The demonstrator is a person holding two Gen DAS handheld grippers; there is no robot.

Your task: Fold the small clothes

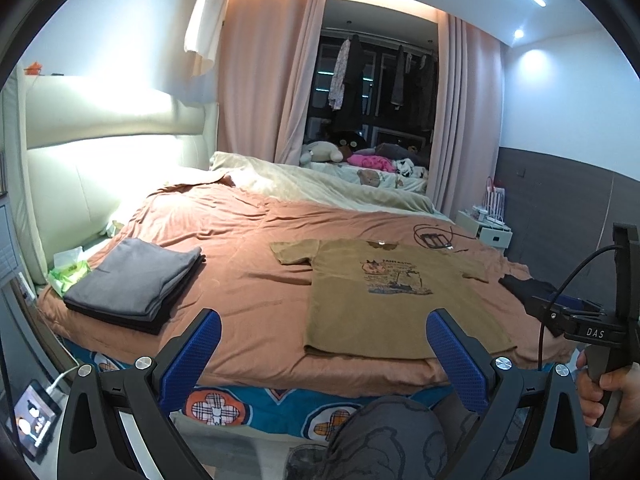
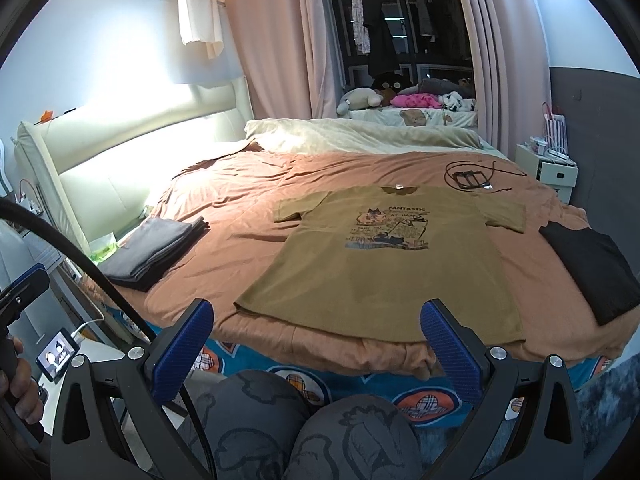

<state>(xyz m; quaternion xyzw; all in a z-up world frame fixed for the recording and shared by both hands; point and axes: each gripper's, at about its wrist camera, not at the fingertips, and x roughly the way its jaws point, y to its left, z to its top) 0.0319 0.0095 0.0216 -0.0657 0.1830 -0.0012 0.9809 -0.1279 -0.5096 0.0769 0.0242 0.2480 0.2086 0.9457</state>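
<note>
Both grippers hang at the near edge of the bed, blue pads spread wide and pinching nothing: the left gripper [image 1: 324, 344] and the right gripper [image 2: 316, 334]. Beyond them the olive T-shirt [image 2: 384, 264] lies flat, print up, on the rust-coloured duvet [image 2: 240, 208], its hem just past the right gripper's fingertips. A folded grey stack [image 1: 134, 280] sits well to the left, a dark folded garment [image 2: 592, 268] to the right. The shirt's print is probably a cartoon; its small lettering is hard to read.
</note>
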